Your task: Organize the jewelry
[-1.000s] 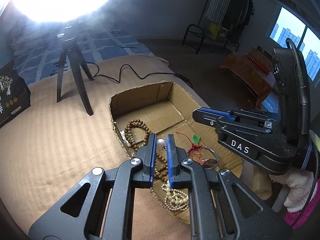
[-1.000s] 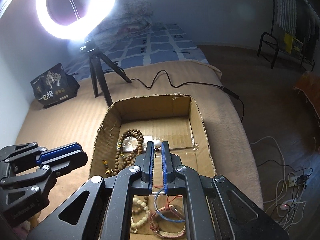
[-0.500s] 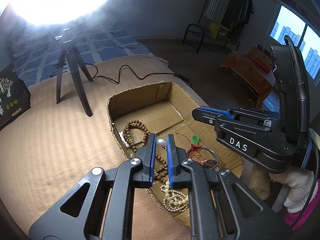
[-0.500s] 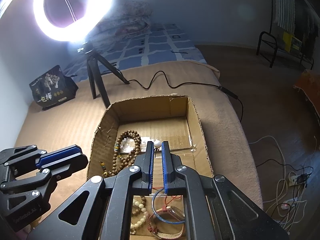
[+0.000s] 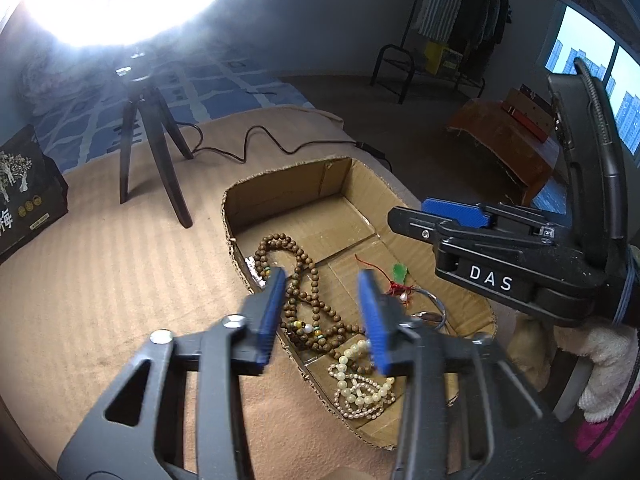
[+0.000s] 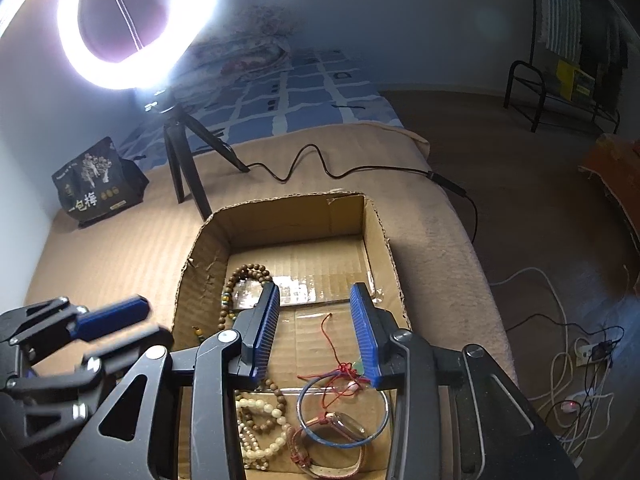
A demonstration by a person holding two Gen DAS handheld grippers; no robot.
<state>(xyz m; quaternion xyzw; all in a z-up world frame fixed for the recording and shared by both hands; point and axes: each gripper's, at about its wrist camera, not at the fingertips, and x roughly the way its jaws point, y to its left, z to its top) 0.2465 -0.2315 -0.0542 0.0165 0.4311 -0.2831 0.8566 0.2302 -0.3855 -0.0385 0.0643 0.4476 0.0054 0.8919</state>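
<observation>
Tan ribbed bedcover (image 6: 120, 248) carries an open brown cardboard box (image 6: 384, 236) of beads; both the left gripper (image 5: 322, 300) and the right gripper (image 6: 314, 330) hover spread, empty.

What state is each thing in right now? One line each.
left gripper: open, empty, over the box.
right gripper: open, empty, over the box.
cardboard box: open-topped, jewelry inside.
brown bead necklace: loose on box floor.
ring light: on.
blue bangle: lying flat in box.
</observation>
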